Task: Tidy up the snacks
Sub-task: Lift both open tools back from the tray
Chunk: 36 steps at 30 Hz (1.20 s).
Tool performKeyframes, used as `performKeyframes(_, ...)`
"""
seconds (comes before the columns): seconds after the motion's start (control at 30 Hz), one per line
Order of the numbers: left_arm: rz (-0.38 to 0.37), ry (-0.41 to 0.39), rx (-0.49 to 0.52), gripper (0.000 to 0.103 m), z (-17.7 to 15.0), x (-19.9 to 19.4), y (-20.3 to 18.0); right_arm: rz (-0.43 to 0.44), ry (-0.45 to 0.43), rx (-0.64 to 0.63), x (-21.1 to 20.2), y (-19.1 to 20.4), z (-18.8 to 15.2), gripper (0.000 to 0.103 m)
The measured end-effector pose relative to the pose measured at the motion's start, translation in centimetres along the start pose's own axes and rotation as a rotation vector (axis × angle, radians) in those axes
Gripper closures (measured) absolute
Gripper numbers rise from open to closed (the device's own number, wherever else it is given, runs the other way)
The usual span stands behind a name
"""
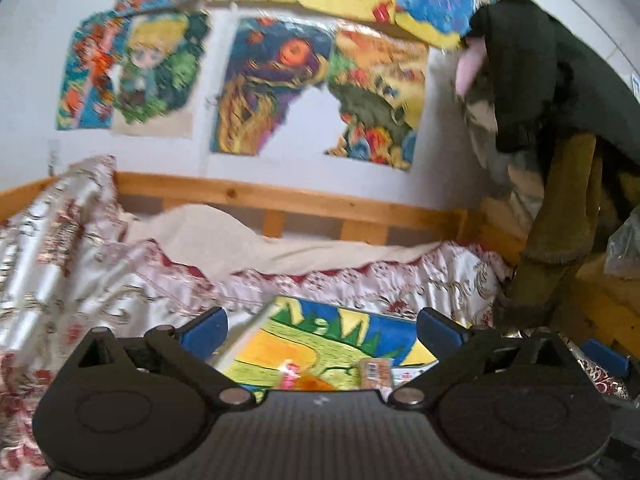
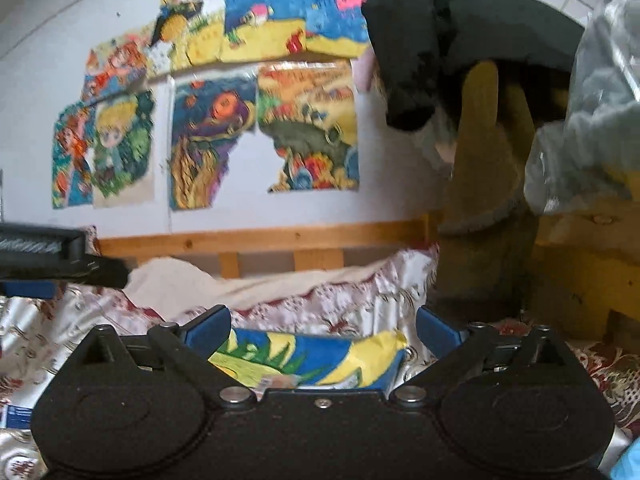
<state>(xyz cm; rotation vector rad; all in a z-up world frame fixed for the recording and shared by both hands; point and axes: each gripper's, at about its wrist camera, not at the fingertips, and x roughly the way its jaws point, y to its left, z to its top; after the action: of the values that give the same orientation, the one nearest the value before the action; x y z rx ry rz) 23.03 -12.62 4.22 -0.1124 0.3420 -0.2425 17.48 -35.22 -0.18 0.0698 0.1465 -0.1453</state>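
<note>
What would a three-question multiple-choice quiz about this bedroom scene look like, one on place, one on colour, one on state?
1. Where does the colourful drawing board lie?
A. on the patterned bedspread
B. on the wall
C. on the floor

2. What colour are the fingertips of the left gripper?
A. red
B. blue
C. white

3. How does the right gripper stand?
A. shut on a snack
B. shut, empty
C. open

Answers: 1 A, bedspread surrounds the board; 2 B, both pads look blue; 3 C, jaws stand wide apart, gripping nothing.
</note>
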Motion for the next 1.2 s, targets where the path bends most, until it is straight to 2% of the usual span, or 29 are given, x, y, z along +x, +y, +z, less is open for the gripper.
performKeyframes(0.17, 0.025, -0.021, -0.002, 0.0, -1.1, -3.9, 2.7, 0.025, -0.024, 0.032, -3.5, 1.2, 0.6, 0.001)
performKeyframes(0.4, 0.09, -0.004, 0.069, 0.0, -3.6, -8.1, 5.7, 0.049, -0.02, 0.005, -7.6, 4.3, 0.5, 0.001)
performKeyframes(0.57, 0.154, 0.019, 0.041, 0.0, -5.1, -11.3, 8.2, 0.084, -0.037, -0.021, -10.8, 7.0, 0.3, 0.001)
performKeyframes(0.77, 0.246, 0.05, 0.02, 0.0, -6.7, -15.2, 10.0, 0.083, -0.043, -0.096, -14.2, 10.0, -0.7, 0.001)
performKeyframes(0.93, 0.304, 0.058, 0.039, 0.0, -7.3, -17.8, 11.0, 0.098, 0.017, -0.092, -15.9, 11.8, -1.7, 0.001)
performKeyframes(1.2, 0.355, 0.104, -0.061, 0.0, -7.4, -19.8, 13.1, 0.146, 0.163, -0.084, -18.0, 14.4, -2.8, 0.001)
